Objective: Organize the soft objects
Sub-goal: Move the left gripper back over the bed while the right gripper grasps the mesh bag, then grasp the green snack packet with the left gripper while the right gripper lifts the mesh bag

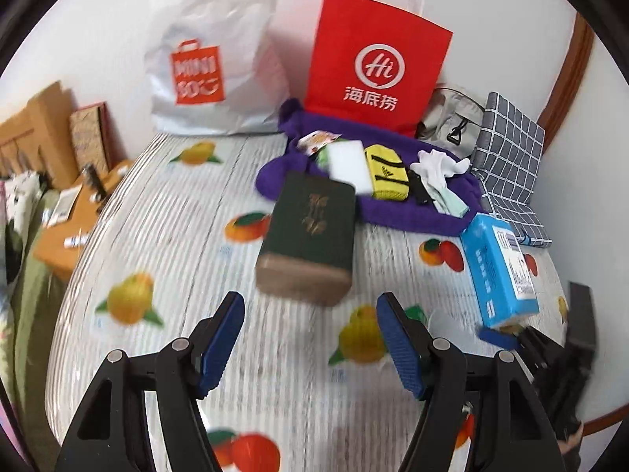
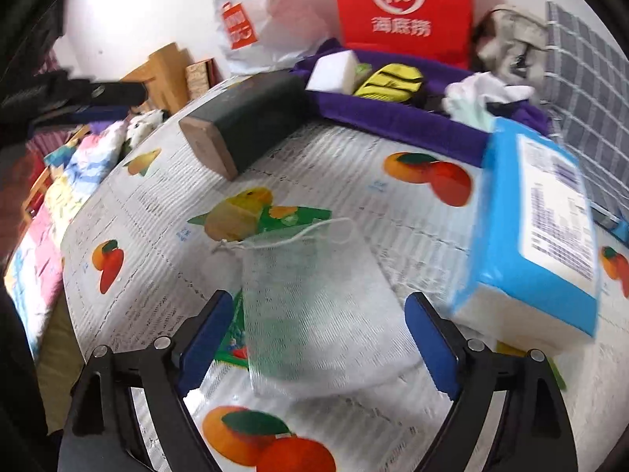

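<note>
Hovering wide-fingered, right gripper straddles the mesh pouch to grasp it; left gripper half-open, empty, faces the green block.

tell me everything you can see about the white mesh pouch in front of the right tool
The white mesh pouch is a see-through net bag, soft and limp, lying flat on the fruit-print table cover. A thin white drawstring loops from its gathered far end. The cover's green print shows through the netting. It lies between the open blue pads of the right tool, which do not press it. A blue tissue pack stands close beside it; whether they touch is unclear.
</note>
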`<state>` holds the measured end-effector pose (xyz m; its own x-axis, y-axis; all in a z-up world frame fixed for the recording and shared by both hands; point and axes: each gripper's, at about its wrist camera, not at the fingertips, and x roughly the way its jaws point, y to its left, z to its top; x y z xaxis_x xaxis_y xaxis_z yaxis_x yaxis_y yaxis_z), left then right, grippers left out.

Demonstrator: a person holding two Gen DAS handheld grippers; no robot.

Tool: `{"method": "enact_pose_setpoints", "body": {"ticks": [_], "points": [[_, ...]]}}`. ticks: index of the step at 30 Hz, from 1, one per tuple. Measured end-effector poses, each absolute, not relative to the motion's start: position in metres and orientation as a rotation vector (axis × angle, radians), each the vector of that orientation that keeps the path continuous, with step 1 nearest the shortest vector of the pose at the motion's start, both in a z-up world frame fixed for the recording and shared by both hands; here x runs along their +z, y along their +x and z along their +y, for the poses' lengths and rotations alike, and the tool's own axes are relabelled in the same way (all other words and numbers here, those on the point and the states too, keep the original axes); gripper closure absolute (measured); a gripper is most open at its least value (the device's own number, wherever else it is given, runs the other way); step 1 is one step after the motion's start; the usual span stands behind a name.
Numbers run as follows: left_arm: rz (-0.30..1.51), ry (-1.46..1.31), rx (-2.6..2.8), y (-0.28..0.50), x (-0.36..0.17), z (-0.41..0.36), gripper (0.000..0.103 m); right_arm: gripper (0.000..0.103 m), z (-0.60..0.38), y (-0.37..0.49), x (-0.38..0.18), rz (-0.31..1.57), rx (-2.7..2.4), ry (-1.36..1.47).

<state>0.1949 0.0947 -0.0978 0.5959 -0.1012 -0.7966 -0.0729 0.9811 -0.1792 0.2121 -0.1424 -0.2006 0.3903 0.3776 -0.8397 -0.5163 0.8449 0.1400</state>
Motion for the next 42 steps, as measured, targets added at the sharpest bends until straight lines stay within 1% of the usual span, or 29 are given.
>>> {"method": "enact_pose_setpoints", "body": {"ticks": [2,3,6,8,10,11,12,13,16,22,26,32,37,42], "points": [[0.94,-0.22,-0.013,0.183,-0.099,0.098,0.035,0.015,-0.134,0.217,-0.211,1.053,0.571,-0.203],[0.945,-0.234,-0.011,0.178,-0.101,0.1,0.035,0.011,-0.132,0.216,-0.213,1.03,0.564,-0.226],[0.956,-0.252,-0.008,0.169,-0.103,0.104,0.035,0.011,-0.131,0.214,-0.214,1.012,0.56,-0.233],[0.965,-0.261,-0.002,0.165,-0.106,0.107,0.035,0.025,-0.138,0.214,-0.212,1.002,0.547,-0.195],[0.974,-0.272,-0.004,0.163,-0.108,0.109,0.035,0.053,-0.145,0.215,-0.208,1.008,0.533,-0.162],[0.975,-0.274,-0.004,0.161,-0.108,0.109,0.035,0.06,-0.148,0.215,-0.207,1.015,0.54,-0.141],[0.973,-0.276,-0.001,0.16,-0.108,0.11,0.035,0.075,-0.15,0.214,-0.206,1.02,0.551,-0.121],[0.97,-0.276,0.005,0.159,-0.108,0.11,0.035,0.086,-0.151,0.213,-0.205,1.02,0.559,-0.108],[0.969,-0.275,0.02,0.156,-0.108,0.111,0.035,0.093,-0.149,0.206,-0.203,1.003,0.538,-0.123],[1.008,-0.269,0.026,0.153,-0.123,0.104,0.035,0.094,-0.161,0.184,-0.181,0.944,0.528,-0.032],[1.051,-0.253,0.011,0.156,-0.139,0.089,0.035,0.094,-0.178,0.168,-0.174,0.941,0.47,0.008],[1.111,-0.21,-0.055,0.169,-0.164,0.051,0.036,0.094,-0.206,0.146,-0.179,0.949,0.344,-0.013],[1.107,-0.216,-0.14,0.184,-0.171,0.022,0.036,0.094,-0.235,0.133,-0.188,0.956,0.255,0.0],[1.146,-0.213,-0.19,0.201,-0.187,-0.011,0.037,0.094,-0.253,0.13,-0.202,0.974,0.232,0.037]]}}
